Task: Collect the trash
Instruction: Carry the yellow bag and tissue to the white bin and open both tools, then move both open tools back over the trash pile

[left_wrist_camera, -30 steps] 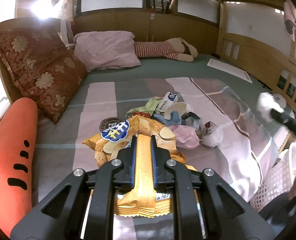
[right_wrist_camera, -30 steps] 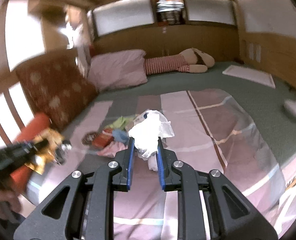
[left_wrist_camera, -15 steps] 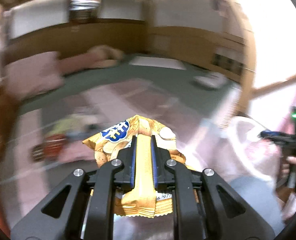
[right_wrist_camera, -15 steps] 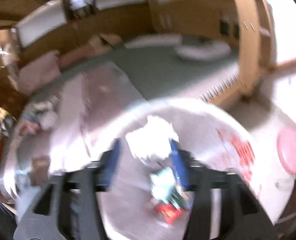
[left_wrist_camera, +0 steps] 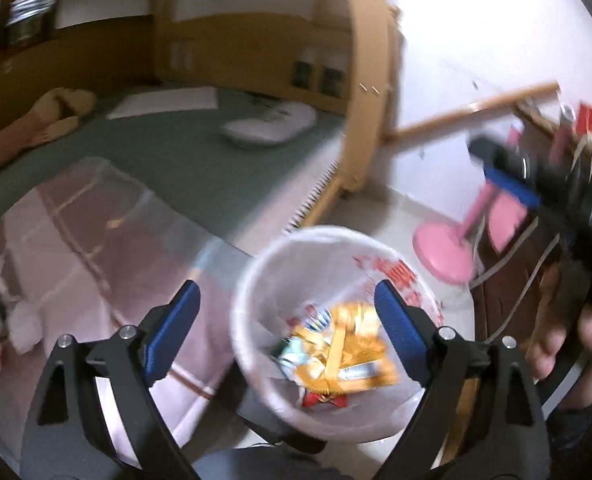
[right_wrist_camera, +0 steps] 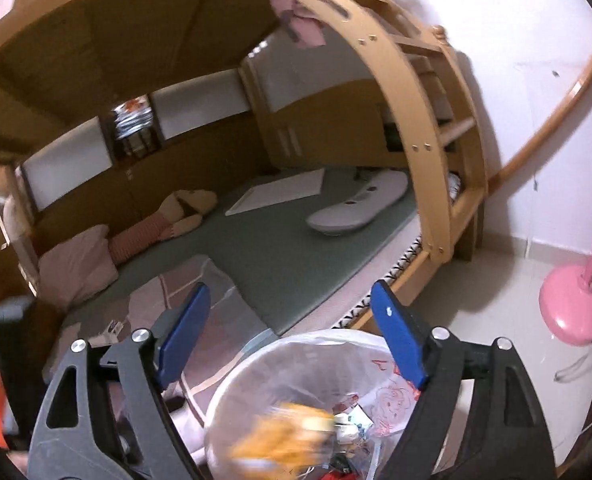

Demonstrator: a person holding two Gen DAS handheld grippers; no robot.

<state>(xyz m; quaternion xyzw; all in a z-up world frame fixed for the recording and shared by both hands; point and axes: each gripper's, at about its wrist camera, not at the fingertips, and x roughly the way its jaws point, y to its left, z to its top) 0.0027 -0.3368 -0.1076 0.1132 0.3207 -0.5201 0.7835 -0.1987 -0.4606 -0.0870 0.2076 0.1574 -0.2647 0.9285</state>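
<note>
My left gripper [left_wrist_camera: 287,304] is open and empty above the white trash bin [left_wrist_camera: 256,272]. The yellow chip bag [left_wrist_camera: 347,352] lies inside the bin on other wrappers. My right gripper [right_wrist_camera: 288,312] is open and empty over the same bin [right_wrist_camera: 232,392], where the chip bag [right_wrist_camera: 280,428] shows as a yellow blur. The right gripper also shows at the right edge of the left wrist view [left_wrist_camera: 507,172]. Some trash [left_wrist_camera: 0,312] remains on the bed at the far left.
The bin stands on the floor by the bed's edge [left_wrist_camera: 315,196]. A pink stand with a round base [left_wrist_camera: 443,252] is on the floor to the right. The wooden bed frame post [right_wrist_camera: 427,160] rises behind the bin. A white board-like object [right_wrist_camera: 355,204] lies on the green mattress.
Both grippers swung from the bed to over the bin. The left opened and dropped the chip bag in. The right opened and let go of the white crumpled trash.
</note>
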